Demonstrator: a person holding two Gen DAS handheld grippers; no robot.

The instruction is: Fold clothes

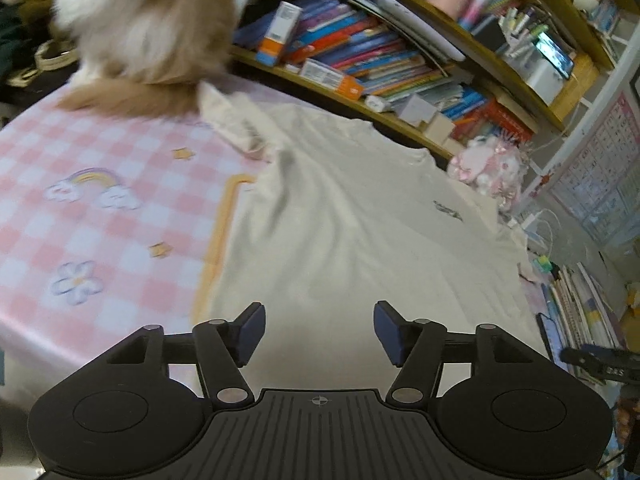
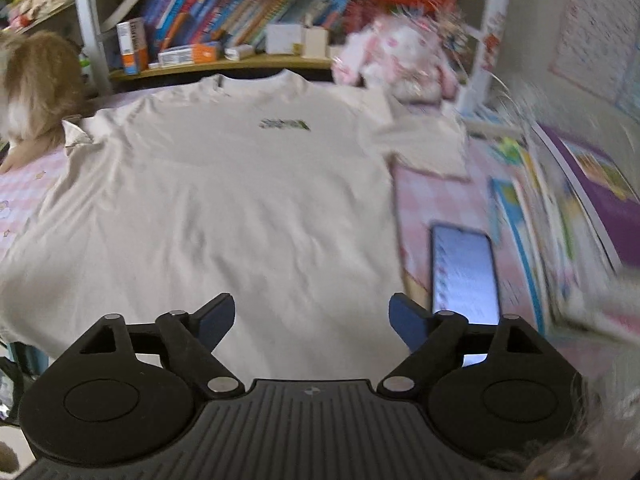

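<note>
A cream T-shirt (image 2: 224,184) lies spread flat, front up, on a pink checked cloth (image 1: 80,232); its collar points at the bookshelf and a small dark logo (image 2: 284,124) marks the chest. In the left wrist view the same T-shirt (image 1: 360,248) runs from the near edge to the shelf. My left gripper (image 1: 319,330) hovers open over the shirt's lower hem, nothing between its blue pads. My right gripper (image 2: 312,320) is open too, above the hem near the shirt's right side. Both sleeves lie out to the sides.
A fluffy brown and white animal (image 1: 148,32) sits on the cloth by the shirt's left sleeve. A lit phone (image 2: 464,268) lies right of the shirt, with picture books (image 2: 560,208) beyond. A pink plush toy (image 2: 396,60) and a full bookshelf (image 2: 224,64) stand behind the collar.
</note>
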